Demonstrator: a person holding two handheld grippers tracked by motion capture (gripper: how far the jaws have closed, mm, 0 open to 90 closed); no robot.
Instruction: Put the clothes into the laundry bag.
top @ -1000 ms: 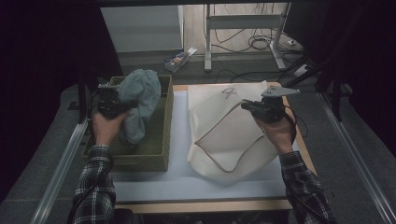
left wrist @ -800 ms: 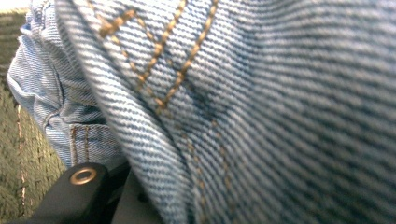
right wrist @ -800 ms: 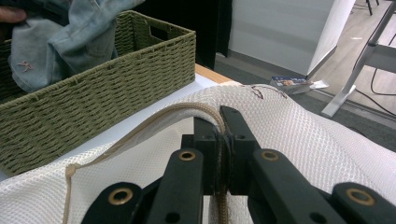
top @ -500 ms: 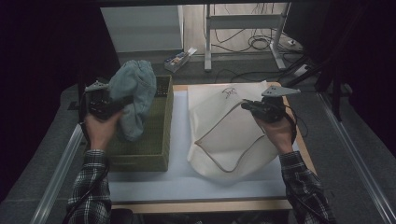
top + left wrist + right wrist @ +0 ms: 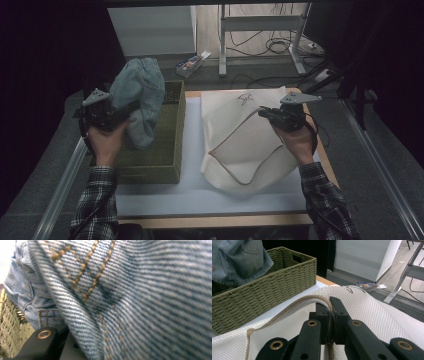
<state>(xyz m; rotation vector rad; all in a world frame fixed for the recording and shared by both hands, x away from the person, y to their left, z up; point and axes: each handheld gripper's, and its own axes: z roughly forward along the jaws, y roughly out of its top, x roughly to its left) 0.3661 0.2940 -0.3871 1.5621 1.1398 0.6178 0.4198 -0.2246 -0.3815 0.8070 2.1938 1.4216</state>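
Observation:
A blue denim garment point(image 5: 141, 95) hangs bunched over the green woven basket point(image 5: 170, 150) at the table's left, its lower end still inside. My left gripper point(image 5: 127, 111) is shut on the denim from the left side. In the left gripper view the denim point(image 5: 140, 297) presses close against the camera and hides the jaw tips; a strip of basket point(image 5: 7, 325) shows at the left. On the right lies a white mesh bag point(image 5: 240, 145) with a tan-edged opening. My right gripper point(image 5: 264, 115) point(image 5: 329, 308) is shut on the bag's rim point(image 5: 322, 299), holding it raised.
A white mat point(image 5: 200, 195) covers the wooden table point(image 5: 215, 220). The basket point(image 5: 274, 290) stands just left of the bag. Metal rails point(image 5: 60, 185) run along both sides. Beyond the table lie a small box point(image 5: 192, 62), desk legs point(image 5: 297, 45) and cables.
My left gripper has lifted the denim higher and drawn it to the left over the basket. The right gripper and the bag have stayed in place.

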